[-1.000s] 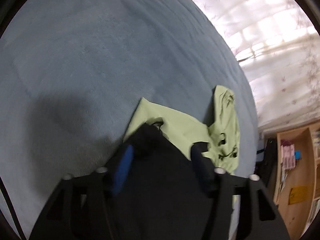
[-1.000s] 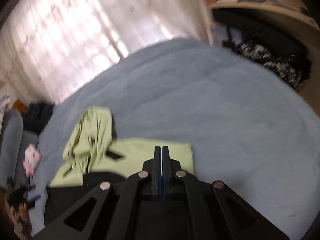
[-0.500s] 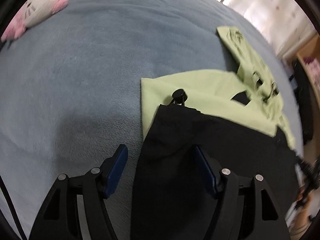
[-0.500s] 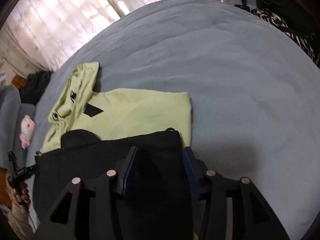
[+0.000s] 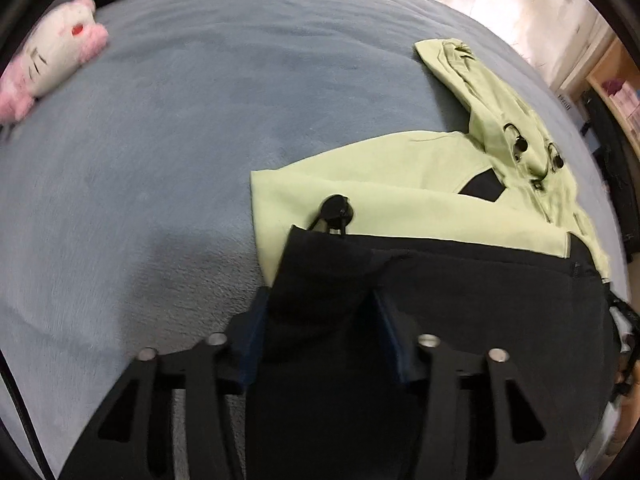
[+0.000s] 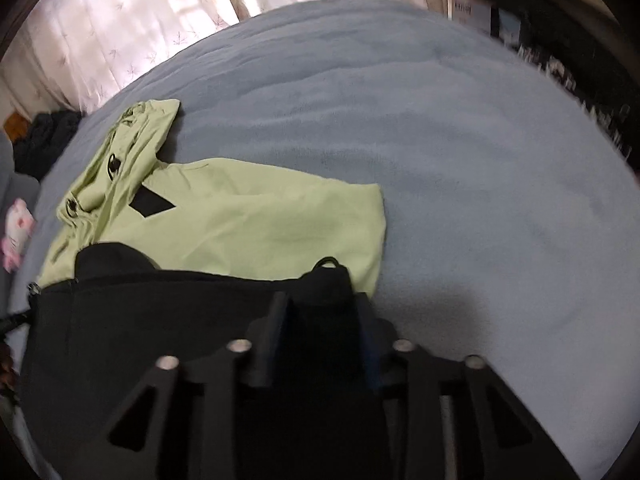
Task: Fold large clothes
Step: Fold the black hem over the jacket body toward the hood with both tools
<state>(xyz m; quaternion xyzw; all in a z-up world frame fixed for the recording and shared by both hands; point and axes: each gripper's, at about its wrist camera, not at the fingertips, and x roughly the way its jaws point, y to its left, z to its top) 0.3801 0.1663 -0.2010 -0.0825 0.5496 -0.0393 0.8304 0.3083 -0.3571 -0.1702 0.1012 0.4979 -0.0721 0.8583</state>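
A light green hooded jacket (image 5: 400, 184) (image 6: 260, 224) lies flat on the blue-grey bed (image 5: 160, 160) (image 6: 480, 160). A black layer of the garment (image 5: 480, 280) (image 6: 160, 312) is folded over its near half. A black cord toggle (image 5: 336, 210) sits at that layer's corner. My left gripper (image 5: 320, 316) points down over this corner, its jaws closing with black fabric between them. My right gripper (image 6: 322, 316) straddles the opposite black corner, its jaws also closing with fabric between them. I cannot see the pads pressing on the cloth.
A pink and white plush toy (image 5: 44, 64) (image 6: 16, 228) lies at the bed's edge. Pale curtains (image 6: 160, 20) hang behind the bed, and a wooden shelf (image 5: 616, 88) stands beside it. A dark pile of clothes (image 6: 44, 136) sits past the hood.
The left gripper rolled and sank onto the black corner, and its jaws narrowed. The right gripper went from shut to open astride the other black corner, then narrowed.
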